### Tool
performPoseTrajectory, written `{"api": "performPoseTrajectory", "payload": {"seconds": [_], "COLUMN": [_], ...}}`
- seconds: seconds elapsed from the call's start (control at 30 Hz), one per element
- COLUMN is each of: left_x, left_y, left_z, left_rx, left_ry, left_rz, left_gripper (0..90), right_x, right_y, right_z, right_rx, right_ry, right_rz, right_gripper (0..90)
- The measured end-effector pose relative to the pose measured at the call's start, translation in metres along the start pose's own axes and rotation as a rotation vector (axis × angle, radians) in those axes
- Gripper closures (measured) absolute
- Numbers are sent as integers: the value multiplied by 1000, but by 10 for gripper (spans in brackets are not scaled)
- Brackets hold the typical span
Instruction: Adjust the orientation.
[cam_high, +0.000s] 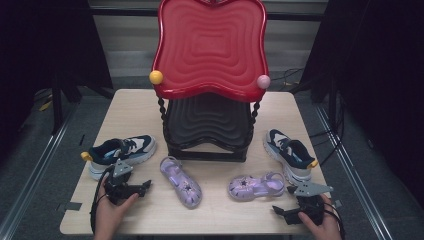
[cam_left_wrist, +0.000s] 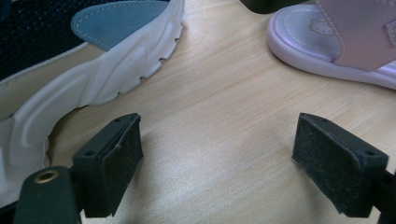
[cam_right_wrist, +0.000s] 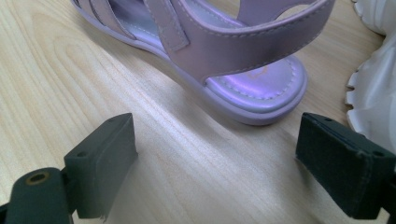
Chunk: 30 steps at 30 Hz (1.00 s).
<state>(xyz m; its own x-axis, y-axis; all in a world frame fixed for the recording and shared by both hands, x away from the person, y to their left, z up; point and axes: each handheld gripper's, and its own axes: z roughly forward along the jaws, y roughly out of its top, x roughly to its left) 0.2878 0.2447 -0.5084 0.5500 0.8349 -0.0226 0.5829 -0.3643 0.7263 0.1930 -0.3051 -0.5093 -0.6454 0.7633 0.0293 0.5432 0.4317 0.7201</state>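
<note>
We've got both tongs low on the desk (cam_high: 150, 107), in front of the rack (cam_high: 207, 85), a red tray over a black one. Left tongs (cam_high: 142, 187) sit wide w/ nothing btw the pads, just front-left of the rack, next to the left sneaker (cam_high: 122, 151) and aimed toward the left sandal (cam_high: 181, 181). Right tongs (cam_high: 278, 210) are also wide and empty, front-right of the rack, w/ the right sandal (cam_high: 256, 186) just ahead and the right sneaker (cam_high: 290, 151) beyond it.

We read the step as reaching for the sandals, one per side. To do it well: come in level, line the pads across the heel end or the strap, not the flat sole edge. In the right gripper view the heel of that sandal (cam_right_wrist: 243, 88) is near but not yet btw the pads, so go fwd before closing. Soft straps will flex, so close on the sole rim + strap together. On the left, keep clear of the sneaker sole (cam_left_wrist: 93, 88), which is just beside one pad.

Hard to tell: the black tray is mostly shadowed under the red one. The left gripper view cuts off most of the sandal (cam_left_wrist: 327, 42), so its heading is clear from the high view alone. Both sneakers are cropped in the gripper views.
</note>
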Motion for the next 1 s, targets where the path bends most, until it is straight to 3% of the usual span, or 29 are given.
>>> {"api": "performPoseTrajectory", "payload": {"seconds": [0.2,0.3,0.4,0.53,0.6,0.7,0.8,1.0], "left_x": [-1,-4,-8,-20,-28,-43,-56,-81], "left_y": [0,-1,1,7,9,11,15,22], "left_z": [-1,-1,-3,-9,-13,-14,-13,-9], "left_rx": [-2,-15,6,-9,-14,30,36,61], "left_ry": [-8,-18,-43,-107,-169,-231,-301,-408], "left_rz": [11,10,46,85,104,179,224,275], "left_gripper": [158,197,274,325,377,487,618,771], "right_x": [0,0,0,0,0,0,0,0], "right_y": [0,0,0,0,0,0,0,0], "right_z": [0,0,0,0,0,0,0,0], "right_rx": [0,-1,-1,-1,-1,-1,-1,-1], "right_ry": [1,1,2,4,4,4,4,4], "right_rz": [2,1,1,0,-1,-1,-1,-1], "right_gripper": [115,115,115,115,115,115,115,115]}}
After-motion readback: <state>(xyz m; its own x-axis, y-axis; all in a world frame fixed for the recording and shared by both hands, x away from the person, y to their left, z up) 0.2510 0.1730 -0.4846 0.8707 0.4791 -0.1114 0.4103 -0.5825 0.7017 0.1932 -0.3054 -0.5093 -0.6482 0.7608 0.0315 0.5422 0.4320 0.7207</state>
